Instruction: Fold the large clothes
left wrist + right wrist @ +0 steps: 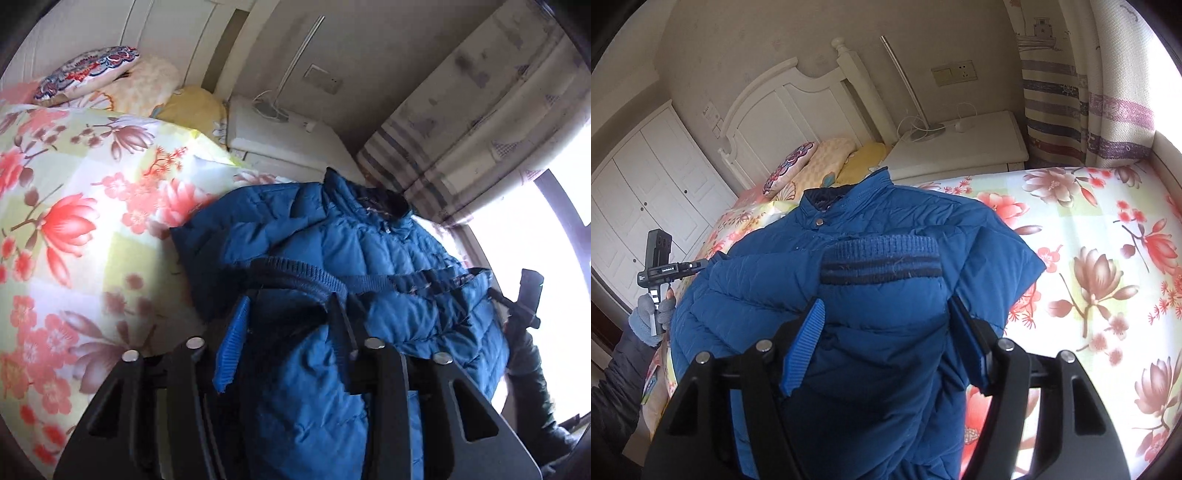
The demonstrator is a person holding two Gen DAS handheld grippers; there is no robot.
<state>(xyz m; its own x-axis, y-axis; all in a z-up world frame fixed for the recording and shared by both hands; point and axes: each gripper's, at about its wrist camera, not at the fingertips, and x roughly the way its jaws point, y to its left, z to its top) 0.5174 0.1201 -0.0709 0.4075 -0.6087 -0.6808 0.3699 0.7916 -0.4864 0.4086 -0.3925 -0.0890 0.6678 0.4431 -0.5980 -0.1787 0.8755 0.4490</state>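
- Left wrist view: a blue padded jacket [332, 258] lies on a bed with a flowered sheet [74, 206], its collar toward the pillows [110, 74] and the white nightstand [280, 129].
- The left claw [291, 332] sits low over the jacket's folded part, its jaws a little apart with jacket cloth and a dark knit band [306, 273] between them; whether the pads press on the cloth cannot be told.
- At the right edge, a dark sleeve [532, 369] and the other claw's handle show against a bright window [554, 240], with a striped curtain [461, 122] above.
- Right wrist view: the jacket [868, 258] fills the middle, with a sleeve's striped knit cuff [881, 264] folded across the chest, below the snap collar.
- The right claw [892, 339] is released, jaws spread either side of the sleeve without pinching it.
- At the left, a gloved hand [652, 317] holds the left claw's handle by the jacket's edge; a white headboard [783, 107] and wardrobe [646, 184] stand behind.
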